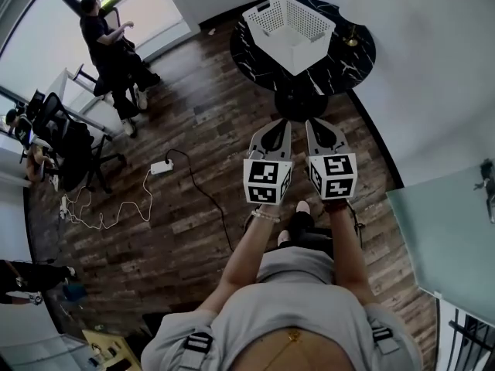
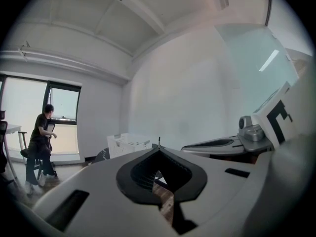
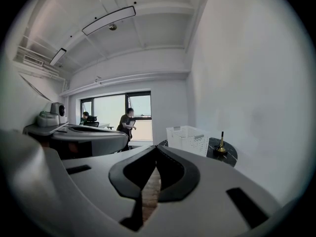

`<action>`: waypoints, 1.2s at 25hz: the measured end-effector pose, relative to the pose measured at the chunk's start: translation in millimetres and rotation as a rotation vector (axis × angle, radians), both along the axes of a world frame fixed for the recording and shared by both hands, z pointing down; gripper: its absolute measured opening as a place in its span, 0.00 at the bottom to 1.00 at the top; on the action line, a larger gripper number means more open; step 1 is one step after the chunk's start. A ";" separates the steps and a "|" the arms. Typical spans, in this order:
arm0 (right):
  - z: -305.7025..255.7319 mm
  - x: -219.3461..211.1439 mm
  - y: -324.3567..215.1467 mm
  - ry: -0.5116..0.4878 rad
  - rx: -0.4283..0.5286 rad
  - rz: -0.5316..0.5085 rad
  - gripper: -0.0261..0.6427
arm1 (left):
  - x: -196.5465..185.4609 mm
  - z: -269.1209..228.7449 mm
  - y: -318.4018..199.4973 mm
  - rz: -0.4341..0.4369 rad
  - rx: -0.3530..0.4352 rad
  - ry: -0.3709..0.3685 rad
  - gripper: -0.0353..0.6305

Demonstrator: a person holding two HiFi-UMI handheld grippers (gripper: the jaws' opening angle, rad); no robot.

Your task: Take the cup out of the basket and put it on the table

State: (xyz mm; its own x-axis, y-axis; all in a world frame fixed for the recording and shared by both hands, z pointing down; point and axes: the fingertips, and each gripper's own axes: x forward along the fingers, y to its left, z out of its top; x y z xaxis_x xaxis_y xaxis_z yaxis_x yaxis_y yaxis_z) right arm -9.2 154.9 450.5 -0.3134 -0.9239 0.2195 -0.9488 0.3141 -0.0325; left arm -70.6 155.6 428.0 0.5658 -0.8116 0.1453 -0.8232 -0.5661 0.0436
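A white perforated basket (image 1: 290, 22) stands on a round black marble table (image 1: 340, 64) ahead of me. No cup shows in any view; what I see of the basket's inside looks bare. My left gripper (image 1: 283, 122) and right gripper (image 1: 312, 122) are held side by side over the wooden floor, short of the table, both pointing at it. Both are shut with nothing between the jaws. The left gripper view shows the basket (image 2: 129, 143) far off beyond the closed tips (image 2: 159, 149). In the right gripper view the basket (image 3: 187, 138) lies beyond the closed tips (image 3: 156, 149).
A small brass object (image 1: 352, 39) stands on the table right of the basket. A power strip with cables (image 1: 162, 167) lies on the floor to the left. People, desks and chairs (image 1: 108, 45) are by the window at far left. A glass surface (image 1: 448, 238) is to my right.
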 end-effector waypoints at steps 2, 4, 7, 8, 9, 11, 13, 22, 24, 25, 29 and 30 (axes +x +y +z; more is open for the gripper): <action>-0.7 3.1 -12.5 0.004 -0.001 -0.017 0.05 | 4.6 0.0 -11.4 -0.012 0.001 -0.003 0.06; -1.3 5.6 -25.4 0.007 -0.003 -0.036 0.05 | 8.6 -0.3 -24.0 -0.027 0.000 -0.004 0.06; -1.8 10.0 -44.1 0.005 -0.003 -0.060 0.05 | 15.5 -2.2 -42.3 -0.045 0.001 -0.007 0.06; -1.8 11.9 -49.2 0.003 -0.003 -0.066 0.05 | 18.0 -2.7 -47.2 -0.050 0.001 -0.008 0.06; -2.0 13.8 -53.6 0.002 -0.004 -0.072 0.05 | 20.4 -3.3 -51.5 -0.055 0.001 -0.009 0.06; -4.0 17.3 -61.3 0.000 0.000 -0.083 0.05 | 24.7 -5.3 -59.3 -0.066 0.002 -0.008 0.06; -6.5 21.7 -68.3 -0.003 0.005 -0.092 0.05 | 29.3 -7.3 -65.7 -0.074 0.004 -0.010 0.06; -4.7 35.8 -91.5 -0.013 0.004 -0.111 0.05 | 40.6 -0.7 -84.2 -0.091 -0.006 -0.016 0.06; -4.4 37.0 -93.2 -0.007 0.002 -0.113 0.05 | 41.3 0.1 -85.8 -0.092 -0.009 -0.015 0.06; -4.0 37.6 -94.3 -0.005 0.000 -0.114 0.05 | 41.7 0.3 -86.9 -0.093 -0.010 -0.015 0.06; -2.9 39.6 -103.0 -0.002 -0.001 -0.113 0.05 | 43.5 1.3 -96.3 -0.089 -0.011 -0.017 0.06; -2.7 40.1 -105.4 -0.002 -0.002 -0.111 0.05 | 44.1 1.3 -98.8 -0.086 -0.011 -0.017 0.06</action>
